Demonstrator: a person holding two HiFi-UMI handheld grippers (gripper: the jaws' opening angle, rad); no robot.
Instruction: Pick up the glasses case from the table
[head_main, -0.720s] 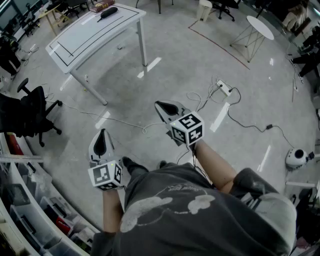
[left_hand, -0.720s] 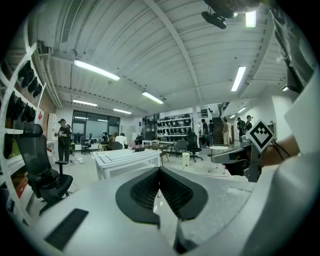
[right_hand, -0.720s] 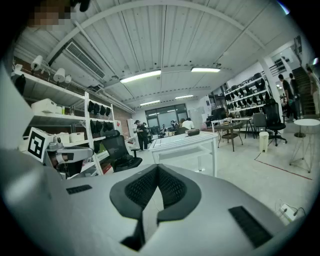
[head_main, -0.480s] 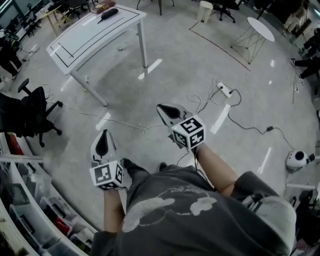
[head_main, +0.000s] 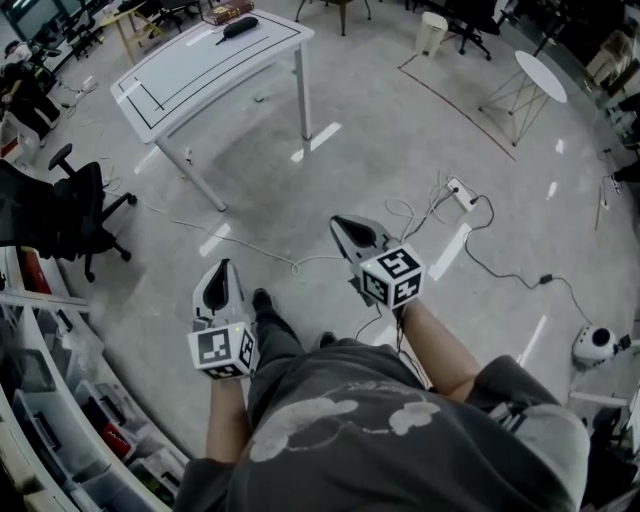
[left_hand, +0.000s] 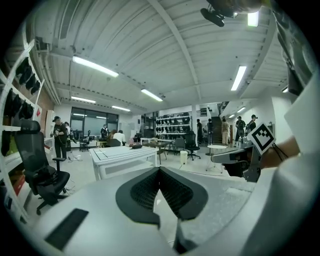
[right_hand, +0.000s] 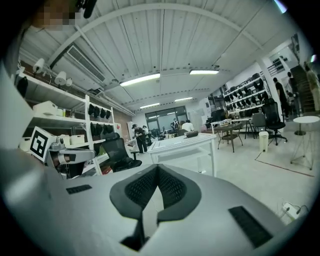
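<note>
While standing well apart from the desk (head_main: 200, 70), counts as approach only: nothing gripped, nothing touched, nothing lifted.

**Position of task item**
- Locate glasses case (head_main: 240, 27) as a dark oblong lying flat at the far end of the white desk, just beside a reddish box (head_main: 226, 12).
- Confirm in both gripper views: small, distant, on the same desk top, untouched.

**State of grippers**
- Note left gripper (head_main: 222, 268) and right gripper (head_main: 342, 224) held low in front of the body, over bare floor, aimed roughly toward the desk and tilted slightly down.
- Read fingers (left_hand: 142, 192) of left gripper as pressed together at the tips, with nothing between.
- Read right gripper likewise: closed tip to tip, empty.

**Progress, by judgement**
- Done: facing the desk, no more.
- Left to do: cross the open floor to the desk, passing the office chair (head_main: 70, 205) on the left side of the path.
- Spread fingers of one gripper wide enough to straddle the case.
- Lower over its narrow side, close at the middle, lift clear of the desk.
- Expect a smooth rounded shell; avoid pinching near an end, where slipping seems likely.
- Cannot tell from these views which gripper suits the pick better.
</note>
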